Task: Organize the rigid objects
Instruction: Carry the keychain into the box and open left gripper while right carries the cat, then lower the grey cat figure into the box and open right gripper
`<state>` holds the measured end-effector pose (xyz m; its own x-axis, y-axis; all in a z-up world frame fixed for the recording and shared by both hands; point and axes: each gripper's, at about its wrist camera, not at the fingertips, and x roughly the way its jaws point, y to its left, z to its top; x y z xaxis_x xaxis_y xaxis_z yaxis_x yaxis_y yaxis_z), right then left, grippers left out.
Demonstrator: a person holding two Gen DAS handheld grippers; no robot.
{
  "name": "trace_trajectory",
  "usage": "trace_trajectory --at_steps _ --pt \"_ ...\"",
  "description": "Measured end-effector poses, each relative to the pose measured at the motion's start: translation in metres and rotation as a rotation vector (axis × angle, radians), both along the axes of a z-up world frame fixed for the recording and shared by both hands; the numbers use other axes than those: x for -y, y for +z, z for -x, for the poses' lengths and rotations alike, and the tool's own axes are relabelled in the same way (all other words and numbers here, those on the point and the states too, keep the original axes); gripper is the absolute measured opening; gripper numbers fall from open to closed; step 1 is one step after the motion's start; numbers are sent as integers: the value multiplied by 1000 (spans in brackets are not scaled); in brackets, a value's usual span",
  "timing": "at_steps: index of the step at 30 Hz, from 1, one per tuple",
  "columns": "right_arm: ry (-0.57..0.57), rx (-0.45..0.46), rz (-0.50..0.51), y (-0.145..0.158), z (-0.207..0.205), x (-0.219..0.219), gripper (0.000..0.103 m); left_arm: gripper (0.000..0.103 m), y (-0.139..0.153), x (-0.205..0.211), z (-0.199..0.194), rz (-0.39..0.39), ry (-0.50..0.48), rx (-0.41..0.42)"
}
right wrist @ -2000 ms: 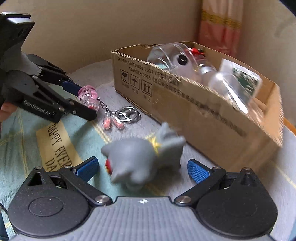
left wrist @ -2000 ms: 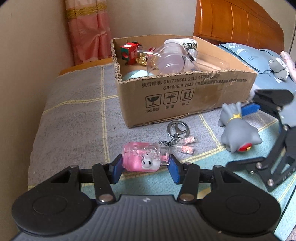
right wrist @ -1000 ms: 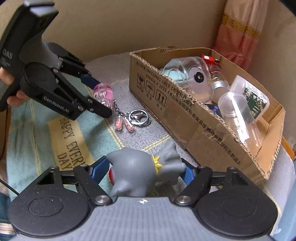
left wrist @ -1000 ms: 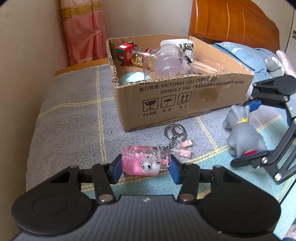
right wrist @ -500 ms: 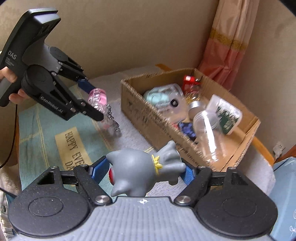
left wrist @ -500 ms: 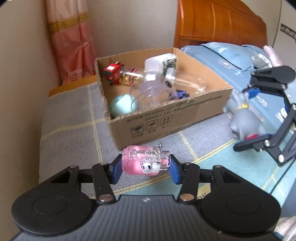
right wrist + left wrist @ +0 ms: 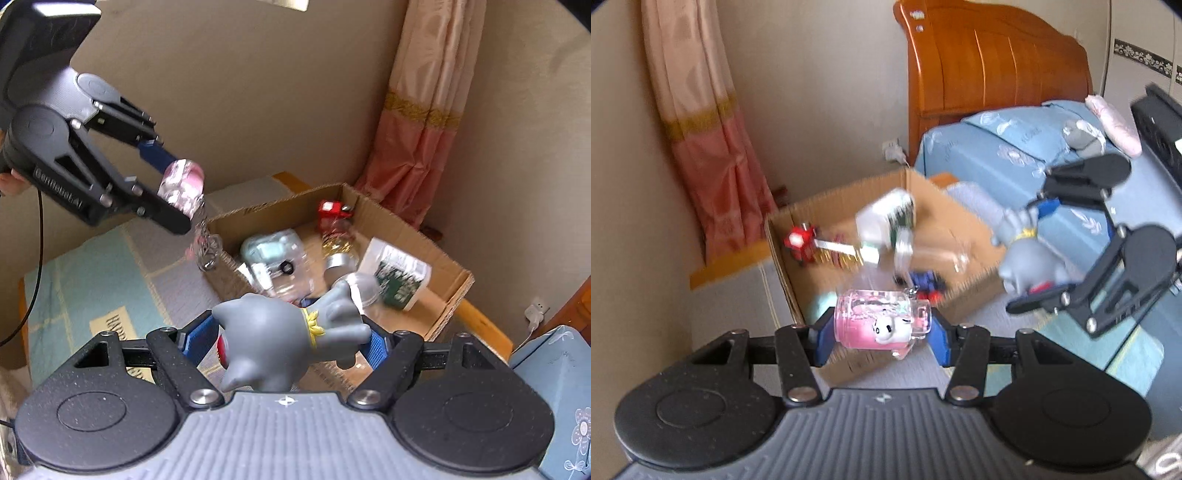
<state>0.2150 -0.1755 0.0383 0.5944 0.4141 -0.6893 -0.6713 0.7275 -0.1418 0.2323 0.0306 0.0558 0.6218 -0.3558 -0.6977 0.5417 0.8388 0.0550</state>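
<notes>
My left gripper (image 7: 881, 334) is shut on a pink clear bottle keychain (image 7: 879, 323) with a white figure on it, held in the air above the near edge of the cardboard box (image 7: 779, 258). Its chain and ring (image 7: 205, 247) hang down over the box rim. My right gripper (image 7: 284, 343) is shut on a grey toy figure (image 7: 284, 339) with a yellow collar, held above the box's near side (image 7: 452, 310). The right gripper (image 7: 1039, 251) and the grey toy (image 7: 1027, 258) also show in the left wrist view, and the left gripper (image 7: 173, 188) in the right wrist view.
The box holds a red toy (image 7: 330, 210), clear plastic containers (image 7: 273, 258), a white and green bottle (image 7: 399, 273) and a blue piece (image 7: 925, 280). A pink curtain (image 7: 705, 147) hangs behind it. A wooden headboard (image 7: 990, 74) and a blue bedcover (image 7: 1015, 162) lie to the right.
Both grippers have risen off the bedspread with their objects and moved over the box. The keychain's chain now hangs free over the box rim.
</notes>
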Motion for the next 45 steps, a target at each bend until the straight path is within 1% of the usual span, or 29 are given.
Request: trace_trajectory --at_steps 3,6,11,15,16,17,18,19,21,24,27,29,31,33,35,37,39,41,45 --pt "-28 12 -8 5 -8 2 83 50 9 8 -21 -17 14 32" --pt "-50 13 -13 7 -16 3 83 50 9 13 -47 -22 35 27" --pt "-82 6 -10 8 -26 5 83 50 -8 22 -86 -57 76 6" --pt "-107 5 -6 9 -34 7 83 50 -29 20 -106 -55 119 -30" --pt "-113 4 -5 9 -36 8 83 53 -33 19 -107 -44 131 -33" --pt "-120 2 -4 9 -38 9 83 71 -35 17 -107 -30 134 -42" --pt "-126 -1 -4 9 -39 10 83 81 -37 16 -106 -16 135 -56" --pt "-135 -6 -5 9 -43 11 83 95 -36 14 -102 -6 141 -52" --pt "-156 -16 -8 9 -49 14 83 96 -34 10 -92 4 150 -16" --pt "-204 -33 -12 8 -64 17 83 96 -31 7 -77 13 145 -3" --pt "-263 -66 -39 7 -83 21 83 97 -28 3 -61 13 151 7" --pt "-294 -85 -53 5 -95 22 83 97 -28 2 -46 11 140 29" --pt "-322 -103 -63 2 -106 22 83 97 -28 2 -31 -2 129 67" --pt "-345 -117 -72 1 -115 22 83 98 -29 3 -18 -11 150 131" --pt "-367 -129 -82 -3 -125 22 84 100 -30 2 -6 -10 158 176" --pt "-386 -137 -75 -6 -131 19 84 100 -31 0 1 5 161 180" --pt "-399 -137 -54 -10 -134 16 88 100 -33 -2 5 20 159 170" --pt "-412 -127 -40 -12 -134 12 102 100 -35 -6 8 32 170 161" --pt "-416 -115 -44 -9 -123 9 103 100 -36 -8 10 54 189 146"
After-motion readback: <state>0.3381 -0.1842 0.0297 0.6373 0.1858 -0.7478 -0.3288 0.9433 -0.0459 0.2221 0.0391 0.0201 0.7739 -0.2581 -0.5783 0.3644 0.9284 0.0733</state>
